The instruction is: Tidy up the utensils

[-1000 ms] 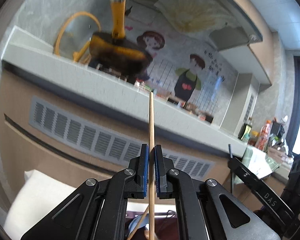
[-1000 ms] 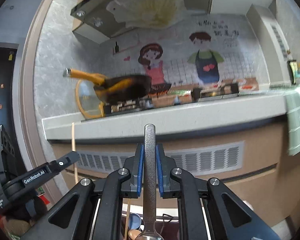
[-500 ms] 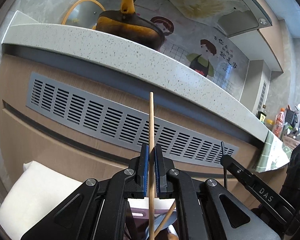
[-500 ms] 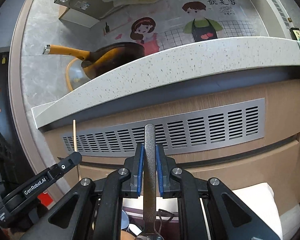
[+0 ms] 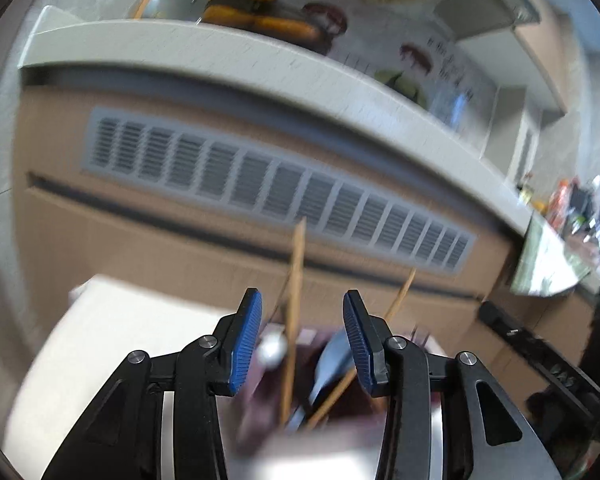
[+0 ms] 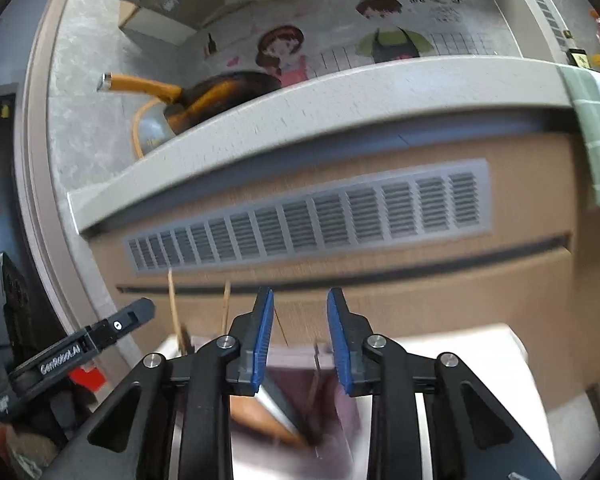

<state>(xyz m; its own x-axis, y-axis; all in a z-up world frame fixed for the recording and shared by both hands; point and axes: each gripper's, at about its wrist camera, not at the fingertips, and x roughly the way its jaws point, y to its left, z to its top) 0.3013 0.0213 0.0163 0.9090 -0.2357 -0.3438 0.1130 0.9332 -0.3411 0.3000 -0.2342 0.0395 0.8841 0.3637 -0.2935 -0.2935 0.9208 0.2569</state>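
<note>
Your left gripper (image 5: 302,334) jaws just sprung apart, chopstick (image 5: 294,296) loose between them, standing in blurred holder (image 5: 340,404), right gripper (image 6: 300,336) jaws just opening, nothing clamped.

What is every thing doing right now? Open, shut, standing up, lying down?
left gripper: open, jaws have just been opening, chopstick loose between them.
right gripper: open, jaws have just been opening, nothing pinched.
chopstick: let go, standing nearly upright in the holder.
second chopstick: leaning to the right.
holder: blurry, utensils inside.
pan: sitting up on the counter.
</note>
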